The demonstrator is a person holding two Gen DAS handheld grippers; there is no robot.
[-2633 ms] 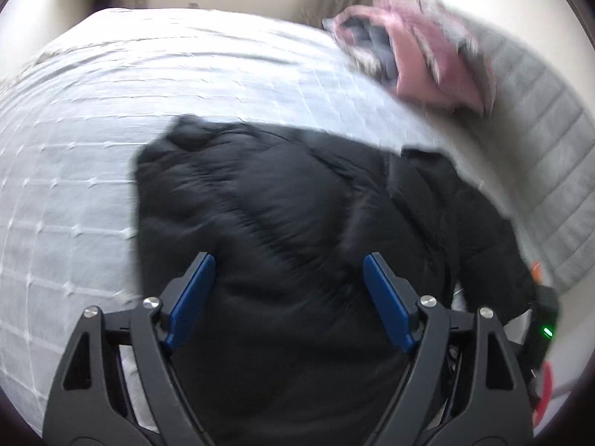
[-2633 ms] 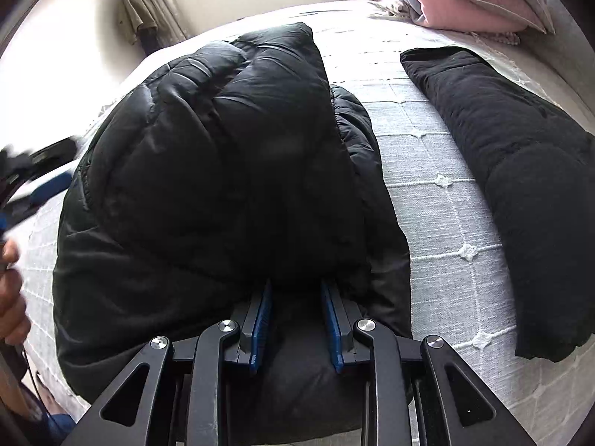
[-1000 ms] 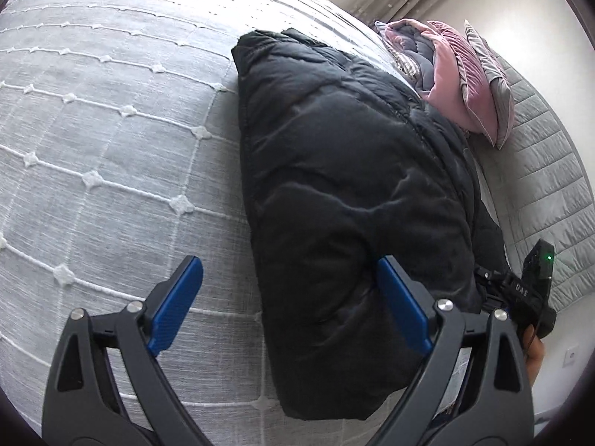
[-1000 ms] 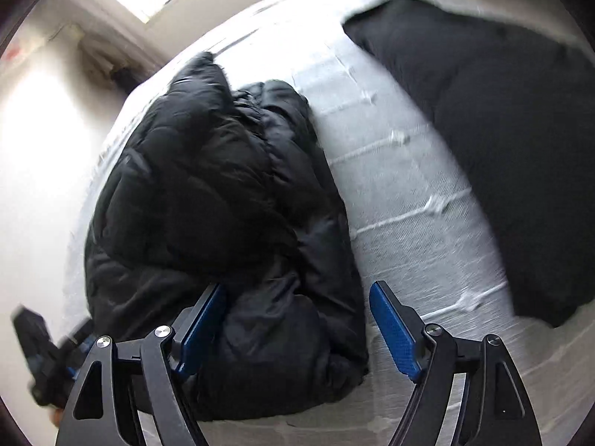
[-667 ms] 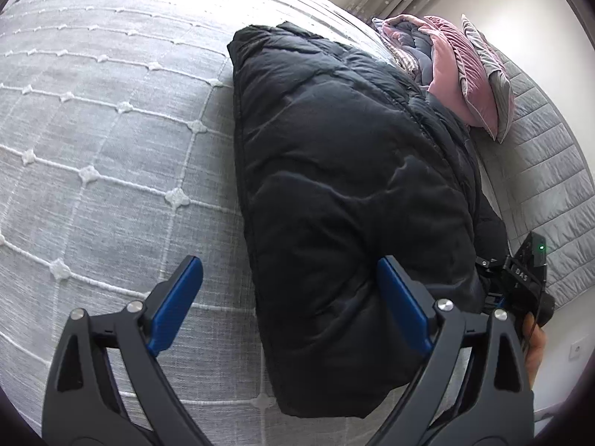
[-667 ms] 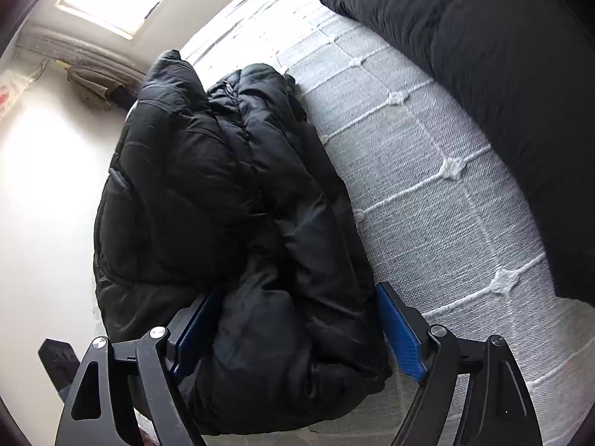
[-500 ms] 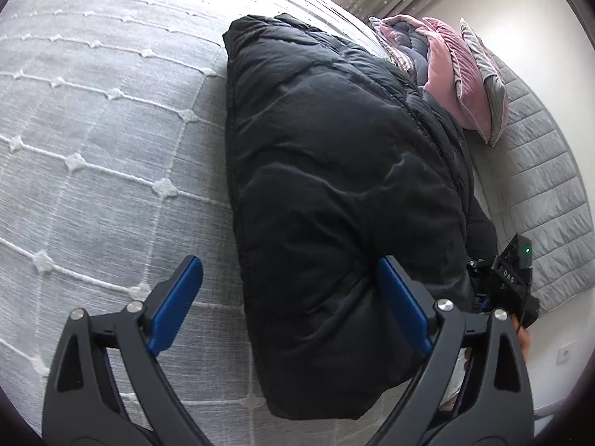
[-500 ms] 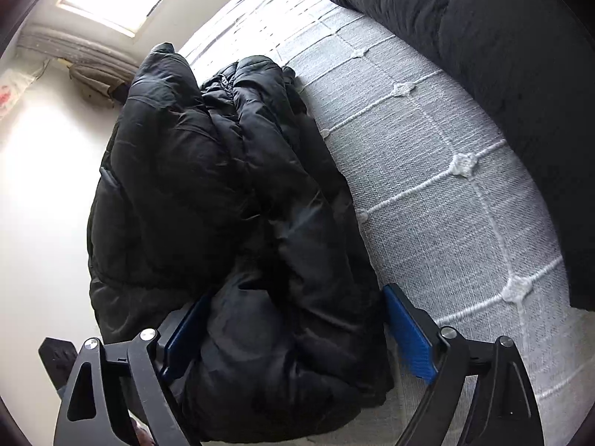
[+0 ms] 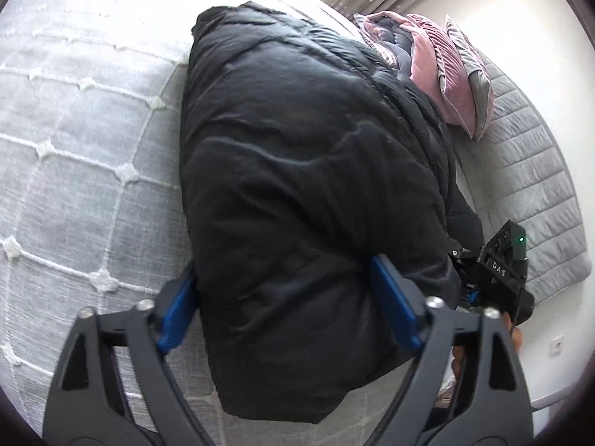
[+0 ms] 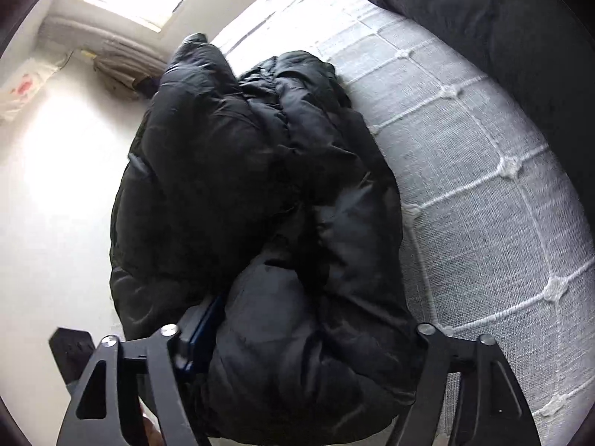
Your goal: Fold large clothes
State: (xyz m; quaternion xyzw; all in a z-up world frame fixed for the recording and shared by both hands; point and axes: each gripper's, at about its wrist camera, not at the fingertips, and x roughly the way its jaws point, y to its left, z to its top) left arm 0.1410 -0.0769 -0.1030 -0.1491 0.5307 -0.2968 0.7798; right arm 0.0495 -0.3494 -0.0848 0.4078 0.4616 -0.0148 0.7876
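A black puffer jacket (image 9: 305, 148) lies folded into a thick bundle on the grey grid-stitched bed cover (image 9: 74, 148). My left gripper (image 9: 286, 303) straddles its near end, jaws closing, with both blue pads (image 9: 394, 301) against the padding. From the opposite side, my right gripper (image 10: 308, 323) spans the jacket (image 10: 230, 171) too, jaws closing. Its left pad (image 10: 204, 330) is sunk into the fabric and its right pad is hidden behind the bulge. In the left wrist view the right gripper's black housing (image 9: 502, 267) shows at the jacket's right edge.
Pink and grey pillows (image 9: 446, 63) lean on the quilted grey headboard (image 9: 520, 171). A second dark garment (image 10: 502, 26) lies on the bed cover (image 10: 483, 186) at the far right. The jacket sits close to the bed's edge, beside a pale floor (image 10: 55, 186).
Both grippers stood wide around the jacket and have now narrowed onto it. The right gripper has sunk a little, and its pads are now buried in the padding.
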